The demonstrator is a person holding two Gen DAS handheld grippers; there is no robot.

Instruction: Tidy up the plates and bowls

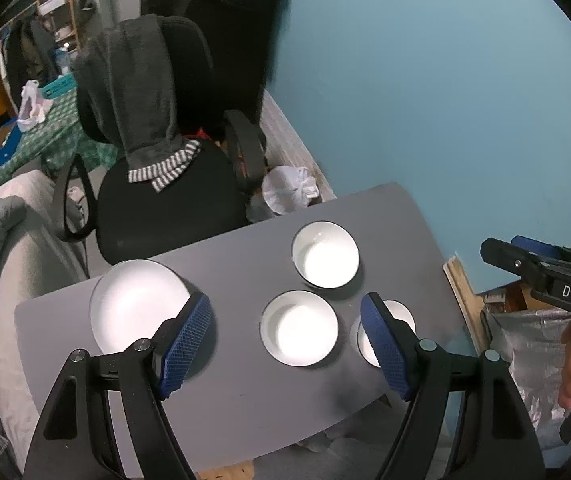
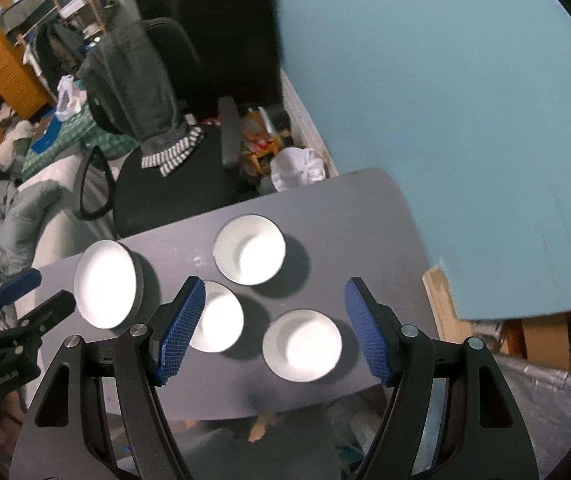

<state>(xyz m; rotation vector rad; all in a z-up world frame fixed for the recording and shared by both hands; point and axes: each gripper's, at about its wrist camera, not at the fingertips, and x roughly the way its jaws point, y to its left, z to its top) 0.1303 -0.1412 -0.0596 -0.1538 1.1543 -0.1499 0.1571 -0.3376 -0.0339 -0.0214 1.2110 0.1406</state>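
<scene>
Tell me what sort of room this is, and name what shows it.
Most likely a lived-in bedroom or small flat, not a kitchen: a black office chair draped with a grey towel, cluttered shelves behind, and white bowls on a small grey table.

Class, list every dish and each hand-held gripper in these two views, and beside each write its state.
Plate: upright, empty, on the grey table.
Far bowl: upright, empty.
Middle bowl: upright, empty.
Near-right bowl: upright, empty.
Left hand-held gripper: open, holding nothing.
Right hand-held gripper: open, holding nothing.
</scene>
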